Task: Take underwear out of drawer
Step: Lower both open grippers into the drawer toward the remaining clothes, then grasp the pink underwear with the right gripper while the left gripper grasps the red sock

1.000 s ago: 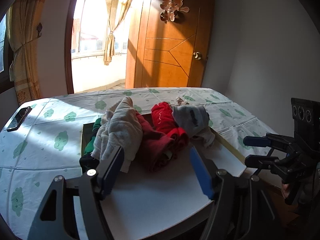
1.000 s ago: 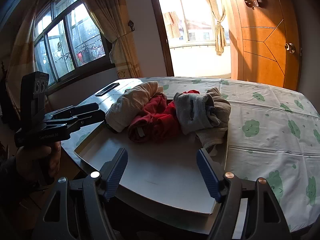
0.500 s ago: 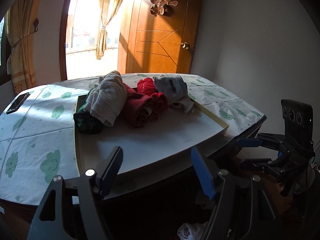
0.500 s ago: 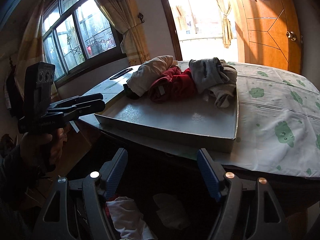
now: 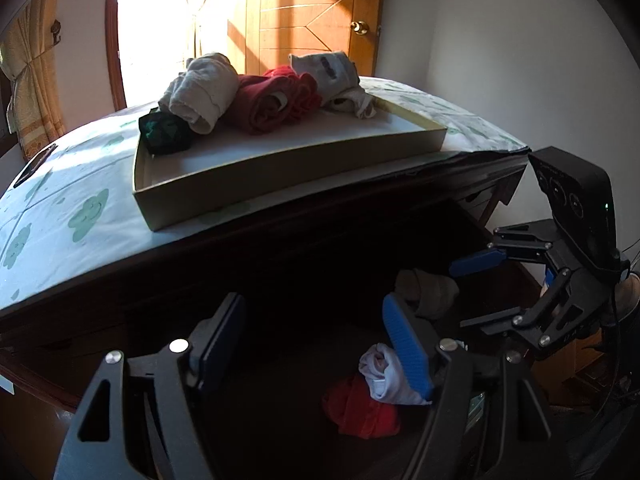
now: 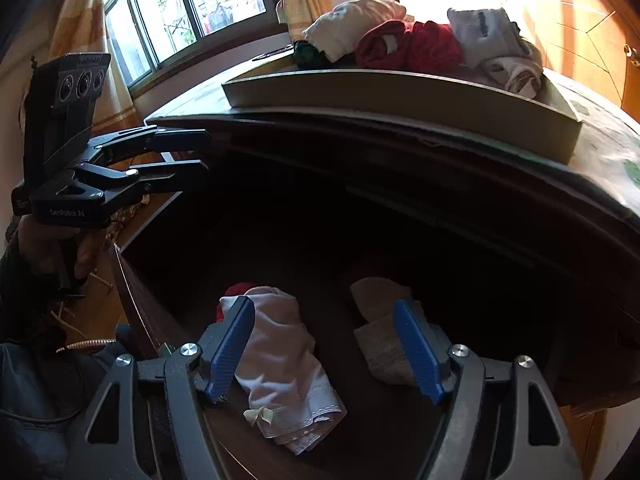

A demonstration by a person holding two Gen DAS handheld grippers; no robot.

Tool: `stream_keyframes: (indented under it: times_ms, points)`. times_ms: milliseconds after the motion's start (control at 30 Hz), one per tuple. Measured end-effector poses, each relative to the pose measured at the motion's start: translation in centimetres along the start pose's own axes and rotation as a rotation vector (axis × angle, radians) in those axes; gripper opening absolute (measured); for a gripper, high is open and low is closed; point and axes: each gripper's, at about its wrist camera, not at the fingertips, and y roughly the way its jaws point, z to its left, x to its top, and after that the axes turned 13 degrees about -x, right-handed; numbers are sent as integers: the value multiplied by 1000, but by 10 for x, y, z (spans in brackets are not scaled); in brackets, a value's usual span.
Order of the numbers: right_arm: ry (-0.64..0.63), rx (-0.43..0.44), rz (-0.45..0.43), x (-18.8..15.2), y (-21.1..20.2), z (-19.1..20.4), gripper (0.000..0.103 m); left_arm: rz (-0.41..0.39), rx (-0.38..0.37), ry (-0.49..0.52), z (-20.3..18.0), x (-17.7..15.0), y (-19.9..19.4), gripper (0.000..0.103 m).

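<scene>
Inside the open dark drawer (image 6: 280, 240) lie rolled underwear: a white roll (image 6: 280, 352), a beige roll (image 6: 384, 332), a red one (image 5: 360, 408). Above the drawer, left gripper (image 5: 312, 344) and right gripper (image 6: 324, 352) hang spread, gripping nothing.

You can read only "GenRobot.AI", white print on side of your left tongs (image 6: 192, 158).
</scene>
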Motion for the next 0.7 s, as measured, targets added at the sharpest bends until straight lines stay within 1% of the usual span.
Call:
stream_keyframes:
  times_ms: [67,167,300,500,700]
  points:
    - [-14,32,39,-1,11,6,74,30,-2,-12,2,-7,4,73]
    - [-19,55,78,-1,23,10,74,69,-11,-41,8,-18,10,73]
    - [-39,91,126,0,35,16,74,100,-13,-77,16,-28,15,73]
    - [-92,135,203,5,53,26,74,131,-19,-103,20,-33,19,73]
    - [-131,177,320,7,74,34,74,152,-29,-111,21,-34,22,73]
